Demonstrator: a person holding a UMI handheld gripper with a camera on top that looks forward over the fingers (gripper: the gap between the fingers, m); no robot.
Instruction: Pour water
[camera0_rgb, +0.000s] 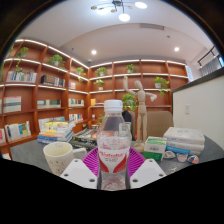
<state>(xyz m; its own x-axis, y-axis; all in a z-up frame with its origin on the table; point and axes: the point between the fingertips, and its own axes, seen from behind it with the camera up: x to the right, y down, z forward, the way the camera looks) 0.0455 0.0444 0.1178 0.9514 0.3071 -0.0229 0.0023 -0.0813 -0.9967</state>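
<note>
A clear plastic water bottle (114, 140) with a pink-and-white label and a white cap stands upright between my fingers, lifted above the table. My gripper (113, 165) is shut on the bottle, with the magenta pads (90, 162) pressed against its lower body on both sides. A cream paper cup (58, 156) stands on the grey table (30, 155) just left of the left finger, its mouth open and facing up.
A green-and-white box (155, 148) and a pale blue-white container (184, 143) lie on the table to the right. Stacked books (55, 128) lie behind the cup. Wooden shelves (40, 90) with books and plants line the back walls.
</note>
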